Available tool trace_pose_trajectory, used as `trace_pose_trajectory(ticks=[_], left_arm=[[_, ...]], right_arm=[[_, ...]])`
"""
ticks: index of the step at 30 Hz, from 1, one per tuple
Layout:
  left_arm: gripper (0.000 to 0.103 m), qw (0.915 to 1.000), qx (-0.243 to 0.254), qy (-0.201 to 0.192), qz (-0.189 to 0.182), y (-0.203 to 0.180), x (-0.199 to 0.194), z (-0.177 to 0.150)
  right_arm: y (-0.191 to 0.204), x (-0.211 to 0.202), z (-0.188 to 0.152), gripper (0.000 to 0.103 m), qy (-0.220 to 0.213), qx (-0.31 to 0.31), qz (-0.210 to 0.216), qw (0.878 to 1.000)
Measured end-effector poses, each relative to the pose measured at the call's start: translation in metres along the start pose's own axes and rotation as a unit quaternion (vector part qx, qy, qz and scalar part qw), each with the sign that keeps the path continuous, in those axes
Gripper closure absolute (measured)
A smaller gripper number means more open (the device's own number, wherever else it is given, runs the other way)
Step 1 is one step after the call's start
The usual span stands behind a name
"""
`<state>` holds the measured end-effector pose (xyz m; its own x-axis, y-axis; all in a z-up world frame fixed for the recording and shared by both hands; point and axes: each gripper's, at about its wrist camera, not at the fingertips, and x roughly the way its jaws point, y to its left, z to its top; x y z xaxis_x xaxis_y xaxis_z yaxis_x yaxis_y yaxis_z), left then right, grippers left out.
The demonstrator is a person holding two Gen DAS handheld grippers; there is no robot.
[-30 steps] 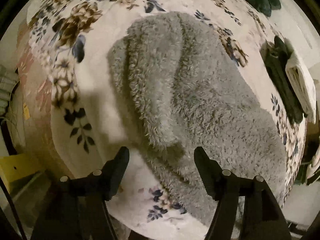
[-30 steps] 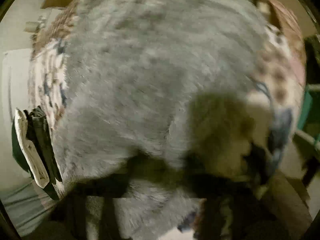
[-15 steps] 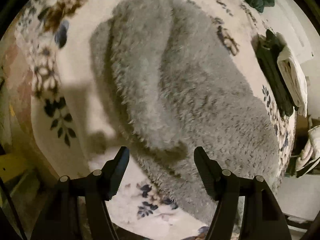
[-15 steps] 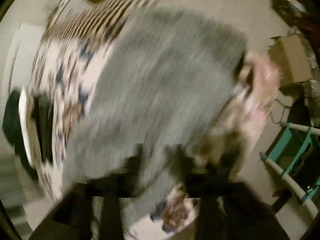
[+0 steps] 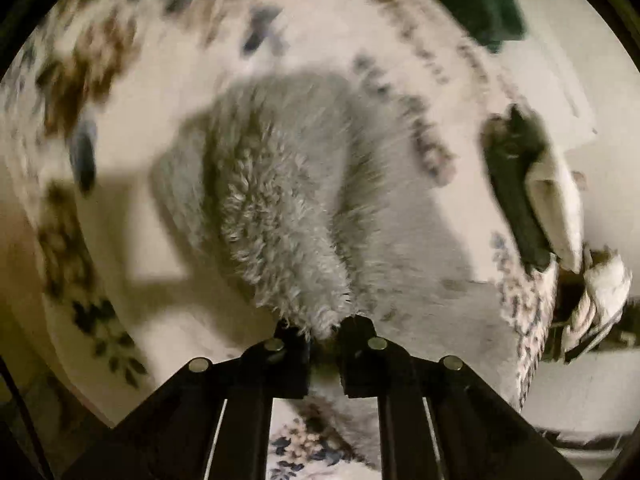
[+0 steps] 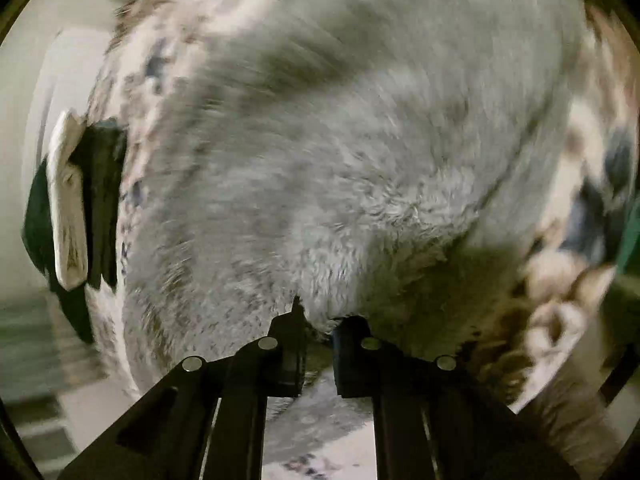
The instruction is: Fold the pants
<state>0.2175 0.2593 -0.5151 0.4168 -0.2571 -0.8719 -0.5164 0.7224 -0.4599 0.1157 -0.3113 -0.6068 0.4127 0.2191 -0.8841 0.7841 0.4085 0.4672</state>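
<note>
Closed since half a second ago: left claw [image 5: 323, 330], then spread wide over the fleece, now pinching the near edge of the grey fuzzy pants [image 5: 288, 208]. Same for the right claw [image 6: 318, 326], earlier smeared by motion blur, now clearly clamped on a fold of the pants [image 6: 340, 168], jaws drawn close with fleece bunched between them.

Seen from the left wrist: pants lying on the floral-printed surface [image 5: 132, 208], a doubled ridge of fleece running from the claw toward the upper left, a flatter, paler part spreading off to the right. Much blur across the cloth pattern and the far edge. At the right edge of the surface, a stack of folded dark clothes [image 5: 514, 192] with a folded white garment [image 5: 554, 208] just beside it, touching. Further right and lower, a rumpled white cloth [image 5: 604, 292] off the surface. At the top, a dark green item [image 5: 476, 4], partly cut off.

Seen from the right wrist: pants filling most of the frame, lifted close to the lens at the pinch point. Left side: the same dark stack [image 6: 102, 204] and white folded garment [image 6: 68, 200], side by side. Floral surface [image 6: 580, 160] visible at the right, heavily blurred.
</note>
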Motion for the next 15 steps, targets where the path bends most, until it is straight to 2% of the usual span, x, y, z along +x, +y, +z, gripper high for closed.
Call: trace_pose_trajectory(ticks=[3,5,8,10,11,13,14,15], left_arm=[[0.096,0.9988,0.035,-0.033,0.010,-0.012,-0.032,0.015],[0.096,0.9987,0.030,-0.040,0.011,-0.005,-0.039,0.022],[0.096,0.9991,0.005,-0.039,0.014,0.007,-0.036,0.034],[0.096,0.9989,0.000,-0.041,0.023,0.013,-0.034,0.035],[0.096,0.9985,-0.006,-0.041,0.035,0.018,-0.029,0.033],[0.092,0.9981,-0.005,-0.024,0.056,0.027,-0.017,0.028],[0.092,0.9974,-0.013,-0.002,0.071,0.034,-0.006,0.023],[0.091,0.9968,-0.021,0.008,0.076,0.038,0.000,0.021]], right_arm=[[0.014,-0.037,-0.003,0.096,-0.037,-0.042,-0.007,0.998],[0.013,-0.057,0.000,0.097,-0.048,-0.042,-0.006,0.998],[0.015,-0.075,0.024,0.097,-0.058,-0.025,-0.006,0.998],[0.022,-0.080,0.033,0.097,-0.072,-0.027,-0.026,0.997],[0.009,-0.088,0.037,0.097,-0.063,-0.030,-0.041,0.997],[-0.008,-0.067,0.042,0.095,-0.019,-0.015,-0.070,0.997],[-0.015,-0.046,0.042,0.084,0.020,-0.008,-0.078,0.997],[-0.028,-0.023,0.041,0.078,0.077,0.004,-0.105,0.992]])
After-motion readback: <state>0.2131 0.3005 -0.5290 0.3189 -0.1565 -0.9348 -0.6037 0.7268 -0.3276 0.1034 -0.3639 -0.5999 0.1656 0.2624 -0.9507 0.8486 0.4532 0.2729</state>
